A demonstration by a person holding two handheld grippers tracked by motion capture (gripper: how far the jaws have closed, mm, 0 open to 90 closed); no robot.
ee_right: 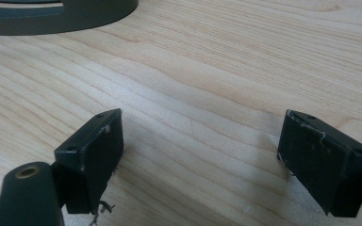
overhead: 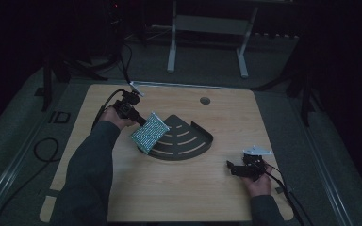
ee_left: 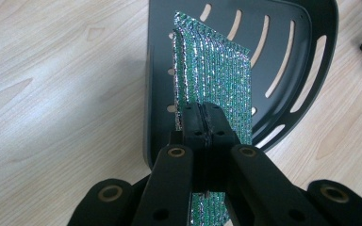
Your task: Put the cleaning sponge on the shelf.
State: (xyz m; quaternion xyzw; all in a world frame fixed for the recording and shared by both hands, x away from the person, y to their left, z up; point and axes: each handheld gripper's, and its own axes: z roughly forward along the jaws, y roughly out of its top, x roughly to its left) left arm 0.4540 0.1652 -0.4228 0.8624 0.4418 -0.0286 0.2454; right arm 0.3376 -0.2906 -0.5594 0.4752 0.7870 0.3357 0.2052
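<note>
Left gripper (overhead: 135,116) has the glittery green pouch (overhead: 150,133) pinched tight, right gripper (overhead: 238,168) just sitting wide open.

From the high view we see the pouch held tilted over the left edge of the dark slotted tray (overhead: 193,141). The left gripper view gives us the jaws clamped on the pouch's edge; the right gripper view gives us spread jaws low over bare wooden table (ee_right: 207,94), well apart from the tray.

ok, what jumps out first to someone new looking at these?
The glittery green mesh pad, pinched by the left tongs and held tilted over the black slotted quarter-round metal shelf mid-table. Then the right tongs, jaws wide apart with nothing between them, low over the pale wooden table at its near right.
</note>
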